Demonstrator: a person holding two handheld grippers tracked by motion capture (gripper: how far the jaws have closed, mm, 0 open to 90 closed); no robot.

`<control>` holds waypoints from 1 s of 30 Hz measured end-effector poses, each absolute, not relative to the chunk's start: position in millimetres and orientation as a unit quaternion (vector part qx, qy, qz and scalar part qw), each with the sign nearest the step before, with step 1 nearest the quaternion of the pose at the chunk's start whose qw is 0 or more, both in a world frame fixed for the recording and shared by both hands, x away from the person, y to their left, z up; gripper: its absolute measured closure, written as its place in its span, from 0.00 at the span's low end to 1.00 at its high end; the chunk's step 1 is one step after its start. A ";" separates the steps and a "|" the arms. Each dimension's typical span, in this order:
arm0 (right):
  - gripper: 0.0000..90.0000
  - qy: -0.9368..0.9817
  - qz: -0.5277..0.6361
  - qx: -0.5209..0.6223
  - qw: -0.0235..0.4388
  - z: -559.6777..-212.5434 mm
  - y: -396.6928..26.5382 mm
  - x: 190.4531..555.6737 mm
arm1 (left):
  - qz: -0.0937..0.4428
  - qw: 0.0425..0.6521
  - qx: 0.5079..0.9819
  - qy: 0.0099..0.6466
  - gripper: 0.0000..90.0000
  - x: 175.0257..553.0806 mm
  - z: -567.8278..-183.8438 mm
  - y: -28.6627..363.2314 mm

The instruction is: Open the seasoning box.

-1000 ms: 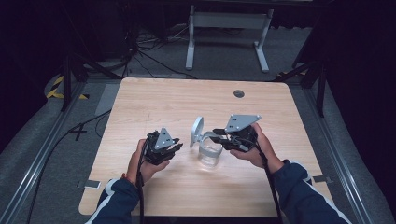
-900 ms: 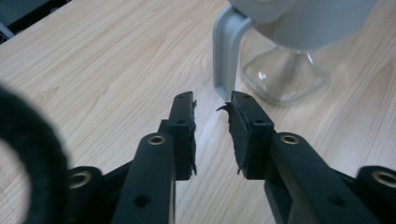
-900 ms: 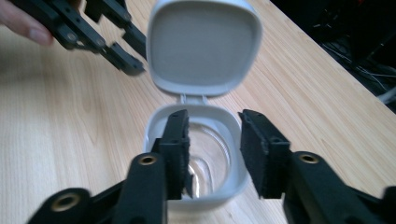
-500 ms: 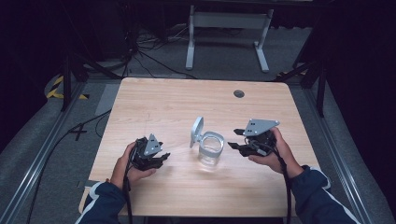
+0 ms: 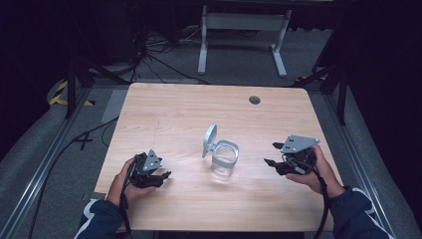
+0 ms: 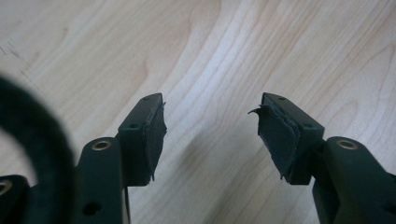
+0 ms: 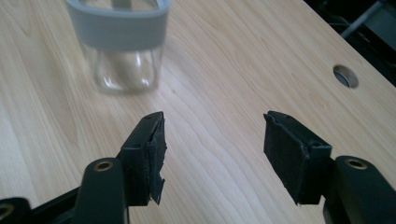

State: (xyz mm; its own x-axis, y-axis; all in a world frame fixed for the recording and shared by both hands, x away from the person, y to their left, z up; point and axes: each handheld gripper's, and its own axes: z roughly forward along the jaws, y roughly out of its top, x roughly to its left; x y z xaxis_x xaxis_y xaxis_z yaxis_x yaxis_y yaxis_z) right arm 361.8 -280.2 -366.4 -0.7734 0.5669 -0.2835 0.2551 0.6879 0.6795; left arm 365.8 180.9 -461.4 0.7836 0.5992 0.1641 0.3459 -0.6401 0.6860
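A clear glass jar (image 5: 223, 160) with a grey rim and its hinged lid flipped up stands in the middle of the wooden table (image 5: 189, 114). The right gripper view shows the same jar (image 7: 120, 46) ahead and to the left. My left gripper (image 5: 166, 176) sits low over the table to the left of the jar, its jaws apart with bare wood between them (image 6: 210, 135). To the jar's right, well apart from it, is my right gripper (image 5: 271, 155), its jaws wide with nothing between them (image 7: 212, 149). Both pairs of jaws have just been opening.
A round cable hole (image 5: 255, 100) sits near the table's far right edge. A white metal frame (image 5: 244, 30) and cables lie on the floor beyond the table. A dark loop of cable (image 6: 32, 135) crosses the left gripper view.
Both hands have drawn away from the jar, the left to the left and lower, the right to the right. Both pairs of jaws now stand wider. The jar stays in place with its lid up.
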 end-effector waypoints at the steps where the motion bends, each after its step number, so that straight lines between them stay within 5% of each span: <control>1: 0.42 0.886 0.316 0.236 0.245 -369.1 -284.8 361.0 | 0.187 0.332 0.885 0.268 0.46 365.0 -462.8 181.5; 18: 0.37 0.866 0.312 0.300 0.249 -418.8 -362.0 346.9 | 0.132 0.371 0.862 0.320 0.25 363.7 -479.9 194.7; 30: 0.32 0.833 0.350 0.376 0.207 -463.5 -405.1 329.3 | 0.130 0.369 0.859 0.330 0.18 364.0 -480.6 193.0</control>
State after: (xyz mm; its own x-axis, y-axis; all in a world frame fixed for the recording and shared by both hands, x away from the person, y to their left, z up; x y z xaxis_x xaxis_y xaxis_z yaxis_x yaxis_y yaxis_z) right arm 329.3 -405.1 -463.5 -0.6318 0.7708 -0.0817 0.4817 0.4730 0.7377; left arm 364.0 193.0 -480.6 0.7488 0.6625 -0.0203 0.4710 -0.5102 0.7197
